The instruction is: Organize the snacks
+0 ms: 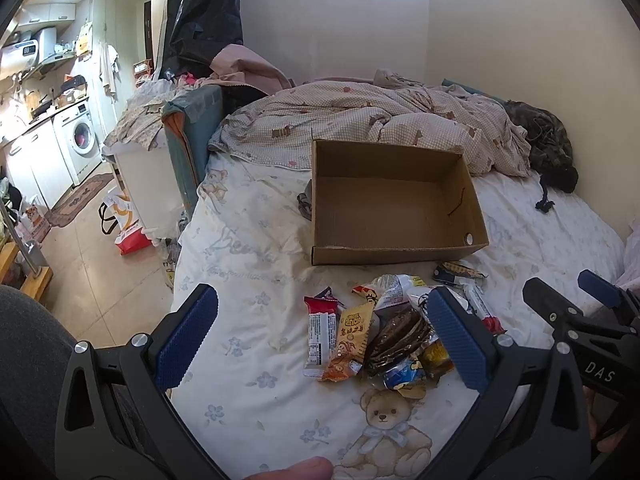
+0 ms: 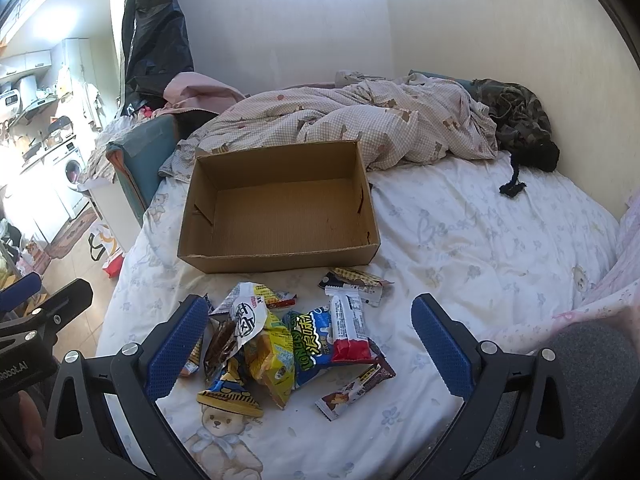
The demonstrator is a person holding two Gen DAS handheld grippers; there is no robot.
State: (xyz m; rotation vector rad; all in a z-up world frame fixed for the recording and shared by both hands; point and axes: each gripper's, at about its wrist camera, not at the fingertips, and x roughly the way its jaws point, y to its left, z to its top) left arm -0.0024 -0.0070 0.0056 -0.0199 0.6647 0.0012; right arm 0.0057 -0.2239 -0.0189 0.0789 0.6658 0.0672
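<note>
The snack pile [image 2: 288, 344] lies on the bed just in front of the empty cardboard box [image 2: 280, 216]. Both the left gripper [image 1: 320, 344] and right gripper [image 2: 304, 352] hover with fingers spread, holding nothing; best to pinch one loose outer packet, such as the red-and-white bar [image 2: 348, 328].

Right tool [image 2: 304, 344] wide open over snack pile [image 2: 288, 344] w/ empty box [image 2: 280, 208] behind, on bed [image 2: 480, 240].
</note>
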